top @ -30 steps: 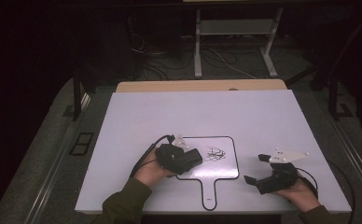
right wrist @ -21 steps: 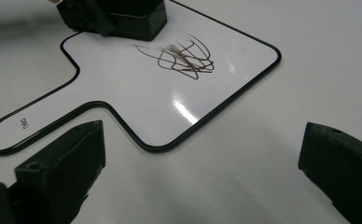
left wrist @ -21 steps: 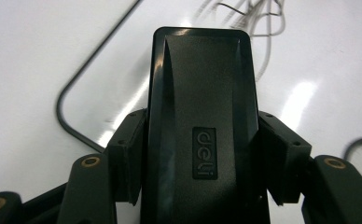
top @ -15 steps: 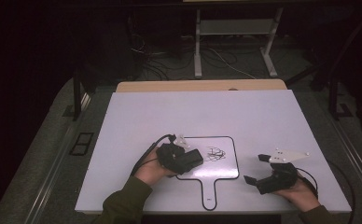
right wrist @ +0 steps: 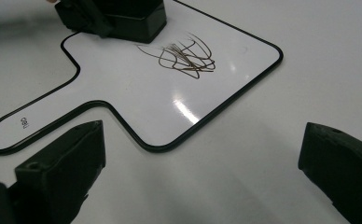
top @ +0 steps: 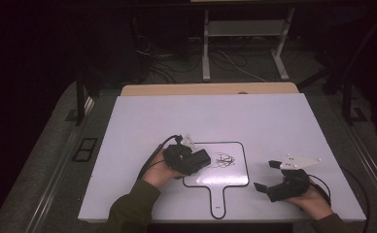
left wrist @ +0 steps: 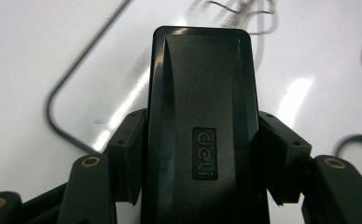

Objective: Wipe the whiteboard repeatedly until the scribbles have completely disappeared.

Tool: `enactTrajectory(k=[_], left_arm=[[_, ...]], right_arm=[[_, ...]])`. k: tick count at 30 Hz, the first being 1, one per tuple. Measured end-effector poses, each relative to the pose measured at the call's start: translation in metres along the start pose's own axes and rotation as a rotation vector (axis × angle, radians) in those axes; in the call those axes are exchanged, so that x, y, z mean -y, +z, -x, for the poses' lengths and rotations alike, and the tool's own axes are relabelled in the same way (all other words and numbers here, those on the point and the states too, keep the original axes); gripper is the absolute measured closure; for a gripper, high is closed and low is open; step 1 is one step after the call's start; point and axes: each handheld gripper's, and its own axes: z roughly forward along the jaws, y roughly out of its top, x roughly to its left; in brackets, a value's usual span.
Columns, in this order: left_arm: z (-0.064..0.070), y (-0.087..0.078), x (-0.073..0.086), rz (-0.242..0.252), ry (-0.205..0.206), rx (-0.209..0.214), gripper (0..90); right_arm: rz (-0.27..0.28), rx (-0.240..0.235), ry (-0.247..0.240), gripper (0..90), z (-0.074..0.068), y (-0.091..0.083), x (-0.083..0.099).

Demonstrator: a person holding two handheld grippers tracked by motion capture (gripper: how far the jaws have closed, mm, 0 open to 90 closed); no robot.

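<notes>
Eraser (left wrist: pixel 200 121) clamped in left tool (top: pixel 196 161), base hidden, beside scribble (top: pixel 224 159), right tool (top: pixel 266 175) wide.

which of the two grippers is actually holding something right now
The left gripper: its jaws clamp a black eraser over the whiteboard. The right gripper is open.

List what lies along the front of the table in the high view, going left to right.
Left hand-held gripper clamped on a black eraser → dark scribble on the small whiteboard → right hand-held gripper, jaws apart, on the white table.
</notes>
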Motion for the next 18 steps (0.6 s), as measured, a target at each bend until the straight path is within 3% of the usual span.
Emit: enactTrajectory(k=[3, 5, 7, 12, 18], left_arm=[[0.009, 0.000, 0.001, 0.003, 0.012, 0.031, 39.1], [0.013, 0.000, 0.002, 0.003, 0.018, 0.028, 39.1], [0.010, -0.001, 0.002, 0.005, 0.016, 0.031, 39.1], [-0.005, -0.004, 0.004, -0.008, -0.005, -0.013, 39.1], [0.008, -0.004, 0.006, -0.012, 0.019, 0.007, 39.1]], right_arm=[[0.001, -0.001, 0.000, 0.0, 0.000, 0.000, 0.000], [0.002, 0.000, 0.001, 0.0, -0.001, 0.000, 0.000], [0.002, 0.000, 0.002, 0.0, -0.001, 0.000, 0.000], [0.003, 0.002, 0.002, 0.0, 0.000, -0.001, 0.000], [0.005, 0.001, 0.006, 0.0, 0.001, -0.001, 0.000]])
